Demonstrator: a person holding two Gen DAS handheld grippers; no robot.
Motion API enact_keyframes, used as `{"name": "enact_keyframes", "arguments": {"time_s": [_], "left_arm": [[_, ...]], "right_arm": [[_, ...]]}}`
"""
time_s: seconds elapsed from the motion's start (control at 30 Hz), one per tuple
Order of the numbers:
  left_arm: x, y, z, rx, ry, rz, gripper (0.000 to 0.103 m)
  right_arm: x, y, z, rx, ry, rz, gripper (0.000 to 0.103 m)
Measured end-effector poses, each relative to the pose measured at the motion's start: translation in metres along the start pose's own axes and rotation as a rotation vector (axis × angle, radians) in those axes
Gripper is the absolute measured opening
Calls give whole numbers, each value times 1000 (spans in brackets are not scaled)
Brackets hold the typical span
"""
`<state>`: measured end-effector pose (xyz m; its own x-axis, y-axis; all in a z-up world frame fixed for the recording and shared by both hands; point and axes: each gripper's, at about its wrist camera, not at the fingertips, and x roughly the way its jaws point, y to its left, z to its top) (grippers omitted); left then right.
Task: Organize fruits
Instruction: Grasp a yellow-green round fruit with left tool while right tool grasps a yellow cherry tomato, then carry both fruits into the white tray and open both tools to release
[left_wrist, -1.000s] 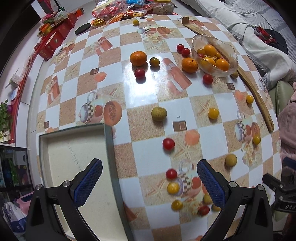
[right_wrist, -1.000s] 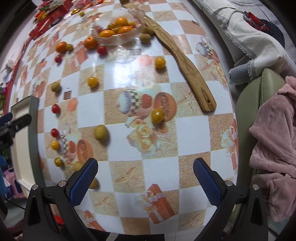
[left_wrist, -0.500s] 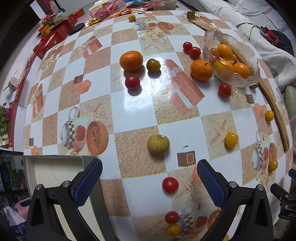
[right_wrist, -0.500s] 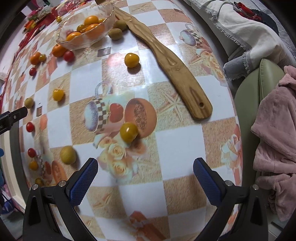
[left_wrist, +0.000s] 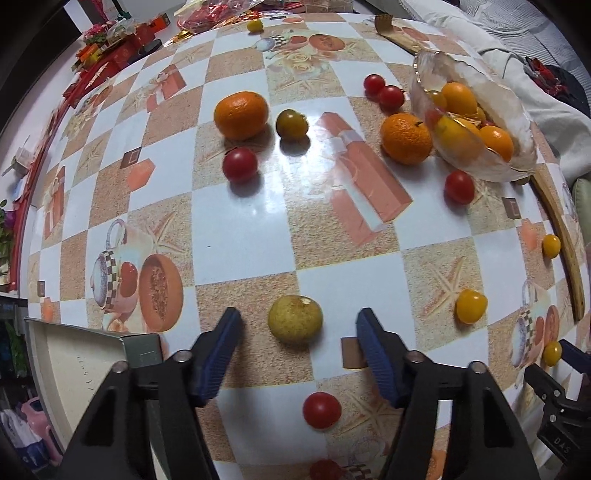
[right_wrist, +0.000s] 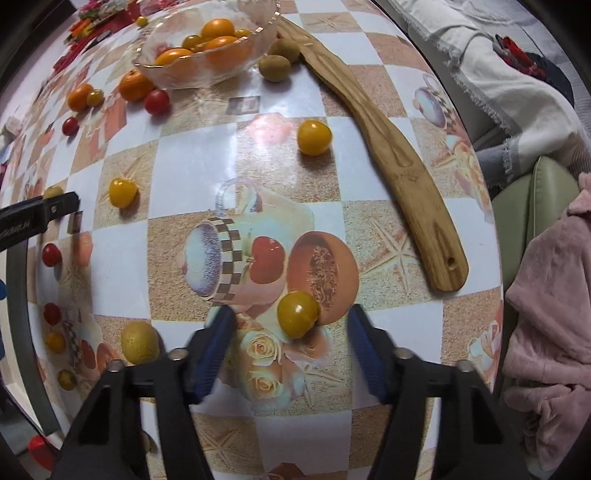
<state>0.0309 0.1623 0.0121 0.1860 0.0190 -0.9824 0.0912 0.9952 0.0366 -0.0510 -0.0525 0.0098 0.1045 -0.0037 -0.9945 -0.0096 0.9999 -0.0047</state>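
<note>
Left tool (left_wrist: 297, 325): jaws are closing around the green fruit (left_wrist: 294, 319), which is sitting between the blue pads at the lower middle of the left view; gaps are still showing on both sides, so nothing is being gripped yet.
Right tool (right_wrist: 290, 317): jaws are closing too, with the yellow tomato (right_wrist: 298, 313) lying between the pads, slightly nearer the right one; the pads are not pressing on it yet.
Key relation: each fruit is lying straight ahead of its own tool, centred in the gap; both are round, so no long axis is mattering.
Nearer hand: the left is serving the green fruit, the right the yellow tomato; neither is needing to cross over.
Room, left: the tray (left_wrist: 85, 354) is sitting just beside the left pad at lower left; a red tomato (left_wrist: 321, 410) is lying below the tool, clear of the pads.
Room, right: bare counter (right_wrist: 192, 158) is surrounding the tomato; the wooden paddle (right_wrist: 388, 147) is lying well apart at upper right.
Bowl (right_wrist: 207, 55): standing at the upper left of the right view, already holding orange fruit.
Risk: a round fruit is likely to roll if one pad touches first.
</note>
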Motion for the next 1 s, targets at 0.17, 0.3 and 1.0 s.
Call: {"name": "enact_keyframes", "arguments": {"time_s": [0.17,0.3,1.0], "left_arm": [[-5,-13,-2,19,-10,-39,29],[-15,-12,-10,-5,-10,-83,29],[-97,99,-102,-200,-96,-75,29]], "right_arm": [[-4,-2,-1,23,-6,41,23],[-13,-13,-4,64,-25,112,23],[-76,73,-2,-96,-73,230,23]]}}
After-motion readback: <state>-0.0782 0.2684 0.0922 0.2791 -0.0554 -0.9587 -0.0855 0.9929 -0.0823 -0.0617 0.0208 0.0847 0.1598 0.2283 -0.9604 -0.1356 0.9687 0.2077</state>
